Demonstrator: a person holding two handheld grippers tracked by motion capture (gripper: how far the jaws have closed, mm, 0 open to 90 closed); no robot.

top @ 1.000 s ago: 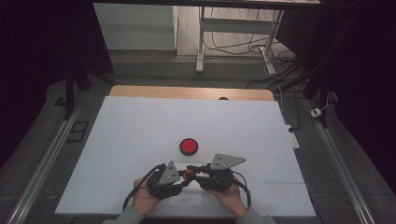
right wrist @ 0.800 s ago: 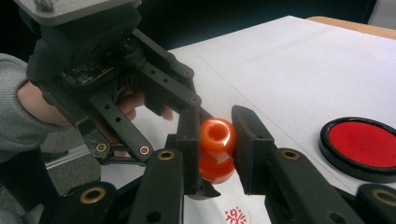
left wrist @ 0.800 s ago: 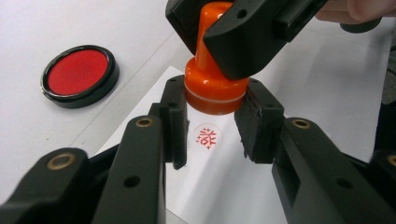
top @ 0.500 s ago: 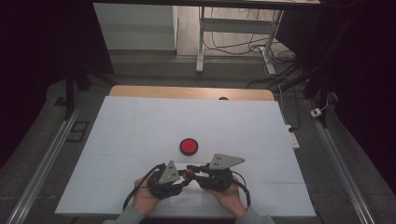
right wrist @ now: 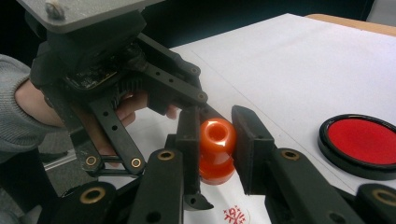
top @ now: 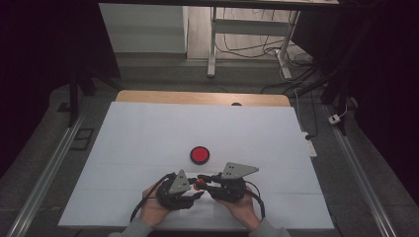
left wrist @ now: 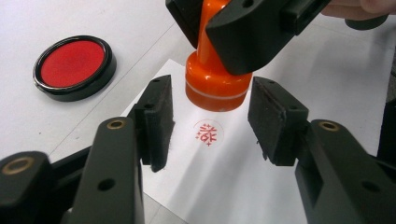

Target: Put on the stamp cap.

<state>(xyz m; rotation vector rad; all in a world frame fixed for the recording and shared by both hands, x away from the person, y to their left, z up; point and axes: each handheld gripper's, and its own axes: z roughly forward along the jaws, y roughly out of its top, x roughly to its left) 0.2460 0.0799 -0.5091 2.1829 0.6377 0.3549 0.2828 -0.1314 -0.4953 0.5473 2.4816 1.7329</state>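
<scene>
White sheeting covers the table (top: pixel 148 128), dark room beyond, desk legs and cables at the far side. Your right gripper (right wrist: pixel 211 140) is clenched on the neck of the orange stamp (right wrist: pixel 215 149), holding it upright, long axis near vertical, base lifted just clear of the paper slip (left wrist: pixel 224 186). A red snowflake imprint (left wrist: pixel 207 133) sits on the slip almost directly under the stamp's base. Your left gripper (left wrist: pixel 210 123) has just been opening: its pads (left wrist: pixel 161 121) stand either side of the stamp's base without touching it, nothing pressed between them. So the stamp belongs to the right hand alone. Ink pad (top: pixel 199 154) lies open on the table, farther from you than the two grippers and slightly to the left, near but apart. For re-inking, I'd judge the right hand carries the stamp away from you, straight over the imprint toward the pad; left gripper sits closer to the slip and could steady it.
</scene>
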